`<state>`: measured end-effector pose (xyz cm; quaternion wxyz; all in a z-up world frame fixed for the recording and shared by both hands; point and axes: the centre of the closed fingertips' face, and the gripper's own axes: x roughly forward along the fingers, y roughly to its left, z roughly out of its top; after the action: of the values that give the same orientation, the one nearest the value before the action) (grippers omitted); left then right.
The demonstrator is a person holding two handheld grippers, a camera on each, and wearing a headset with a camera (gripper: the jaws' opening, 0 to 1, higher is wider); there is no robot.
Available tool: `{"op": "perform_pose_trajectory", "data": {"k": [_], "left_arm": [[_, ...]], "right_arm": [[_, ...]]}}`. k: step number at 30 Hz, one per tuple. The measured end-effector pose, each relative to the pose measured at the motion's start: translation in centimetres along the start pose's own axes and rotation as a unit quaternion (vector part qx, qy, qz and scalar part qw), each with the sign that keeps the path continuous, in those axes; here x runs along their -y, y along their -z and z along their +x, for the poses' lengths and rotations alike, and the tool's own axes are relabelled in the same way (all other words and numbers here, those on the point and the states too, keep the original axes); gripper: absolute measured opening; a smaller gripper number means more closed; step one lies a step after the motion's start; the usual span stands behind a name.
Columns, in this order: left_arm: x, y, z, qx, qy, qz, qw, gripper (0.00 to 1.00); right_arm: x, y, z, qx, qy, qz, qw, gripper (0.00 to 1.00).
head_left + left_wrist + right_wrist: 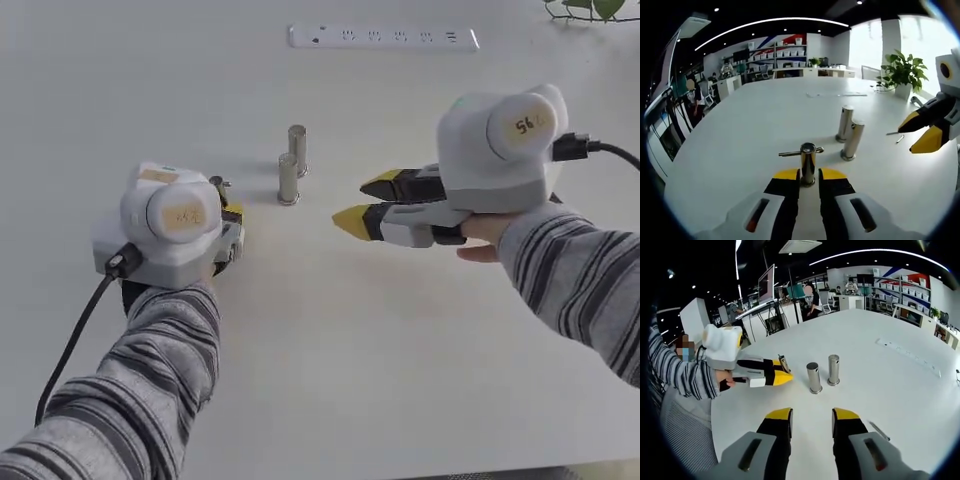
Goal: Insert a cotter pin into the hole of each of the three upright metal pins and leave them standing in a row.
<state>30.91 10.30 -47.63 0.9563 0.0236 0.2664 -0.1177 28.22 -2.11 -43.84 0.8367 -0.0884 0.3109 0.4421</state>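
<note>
A metal pin stands upright on the white table with a cotter pin through its hole. My left gripper is shut on its lower part; from the head view the pin's top peeks out beside that gripper. Two bare upright pins stand close together to the right of it, also seen as pins ahead of my right gripper. That gripper is open and holds nothing, just right of the two pins.
Loose cotter pins lie on the table near the right gripper. A white power strip lies at the far edge, a potted plant at the far right. The table is wide and white.
</note>
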Motion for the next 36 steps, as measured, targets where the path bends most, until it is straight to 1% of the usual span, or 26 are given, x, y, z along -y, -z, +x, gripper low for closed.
{"op": "perform_pose_trajectory", "data": {"k": [4, 5, 9, 12, 14, 15, 18, 22, 25, 27, 29, 31, 34, 36], "left_arm": [[-0.1, 0.3, -0.2, -0.002, 0.004, 0.001, 1.0, 0.15], [-0.2, 0.4, -0.3, -0.002, 0.006, 0.001, 1.0, 0.17], [-0.3, 0.5, -0.9, -0.001, 0.012, -0.005, 0.9999, 0.25], [-0.3, 0.4, -1.6, 0.008, 0.02, -0.006, 0.9997, 0.3], [-0.3, 0.4, -2.0, 0.011, 0.023, -0.005, 0.9997, 0.33], [-0.5, 0.3, -2.1, 0.013, 0.023, -0.005, 0.9996, 0.35], [-0.5, -0.1, -2.5, 0.021, 0.028, -0.005, 0.9994, 0.4], [-0.4, -0.7, -3.2, 0.028, 0.037, 0.001, 0.9989, 0.47], [-0.4, -1.0, -3.7, 0.034, 0.039, -0.007, 0.9986, 0.57], [-0.3, -1.0, -4.0, 0.033, 0.04, -0.008, 0.9986, 0.61], [-0.2, -1.1, -4.4, 0.034, 0.043, 0.001, 0.9985, 0.64], [-0.1, -1.1, -4.8, 0.035, 0.048, 0.01, 0.9982, 0.67], [-0.2, -1.5, -5.6, 0.038, 0.049, 0.023, 0.9978, 0.71], [-0.2, -1.8, -6.1, 0.044, 0.051, 0.028, 0.9973, 0.73]], "right_arm": [[0.2, -0.3, 0.3, 0.011, 0.003, 0.005, 0.9999, 0.27], [0.2, -0.5, 0.3, 0.019, 0.003, 0.009, 0.9998, 0.27], [0.2, -1.2, 0.7, 0.037, 0.006, 0.01, 0.9992, 0.28], [0.4, -1.8, 1.2, 0.052, 0.009, 0.007, 0.9986, 0.28], [0.3, -2.2, 1.6, 0.063, 0.008, 0.005, 0.998, 0.29], [0.3, -2.4, 1.9, 0.068, 0.008, 0.003, 0.9976, 0.29], [0.3, -3.1, 2.6, 0.081, 0.008, 0.005, 0.9966, 0.3], [0.2, -3.5, 3.8, 0.086, 0.009, 0.003, 0.9963, 0.3], [0.1, -3.6, 4.8, 0.086, 0.007, 0.002, 0.9963, 0.29], [0.0, -3.5, 5.5, 0.086, 0.006, 0.005, 0.9963, 0.29], [0.5, -3.2, 6.2, 0.081, 0.009, 0.007, 0.9966, 0.27], [0.6, -3.1, 6.8, 0.082, 0.013, 0.014, 0.9965, 0.26], [0.5, -3.1, 7.1, 0.084, 0.016, 0.019, 0.9961, 0.23], [0.4, -3.0, 7.4, 0.084, 0.017, 0.018, 0.9962, 0.2]]}}
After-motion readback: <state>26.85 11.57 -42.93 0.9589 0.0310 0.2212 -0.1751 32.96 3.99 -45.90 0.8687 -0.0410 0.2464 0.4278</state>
